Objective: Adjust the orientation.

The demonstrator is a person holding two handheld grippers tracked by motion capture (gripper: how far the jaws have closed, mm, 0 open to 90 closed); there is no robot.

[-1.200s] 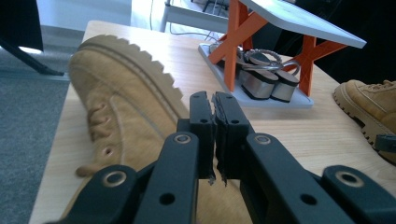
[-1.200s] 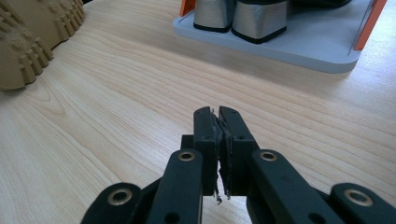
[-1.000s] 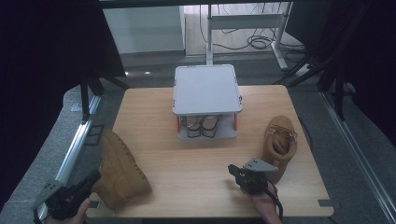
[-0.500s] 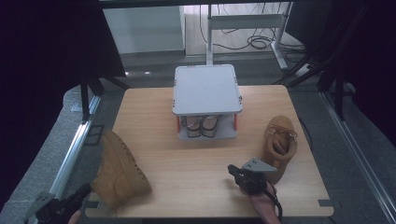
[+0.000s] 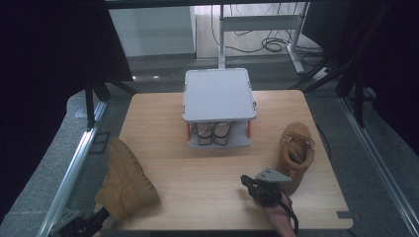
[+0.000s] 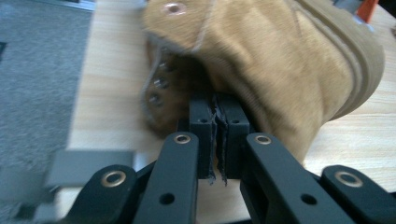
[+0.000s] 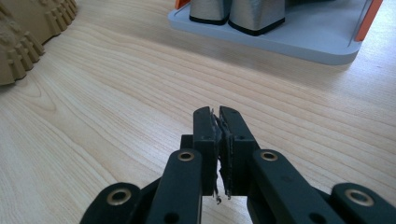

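Left claw [image 6: 215, 116]: its jaws are pressed together with nothing between them, tips right at the opening of the tan boot [image 6: 280, 70], just beside the eyelets; in the high view this claw [image 5: 84, 227] sits at the table's near left corner.
Boot on the left [image 5: 126, 180]: lies on its side at the near left edge of the table [image 5: 163, 113], partly past the edge.
Grip advice: I judge the jaws should part before they go further in, then clamp on the collar beside the eyelets (soft suede may fold, so take a deep bite).
Right claw [image 7: 219, 126]: jaws together, empty, low over bare wood; in the high view it [image 5: 264, 186] rests near the front edge, just beside the second boot [image 5: 296, 153].
Shelf [image 5: 220, 96]: grey, two-tiered, at the table's middle, with a pair of shoes [image 5: 213, 134] on its lower level.
Risk: the overhanging boot could tip off the edge if nudged outward, so I would pull it inward.
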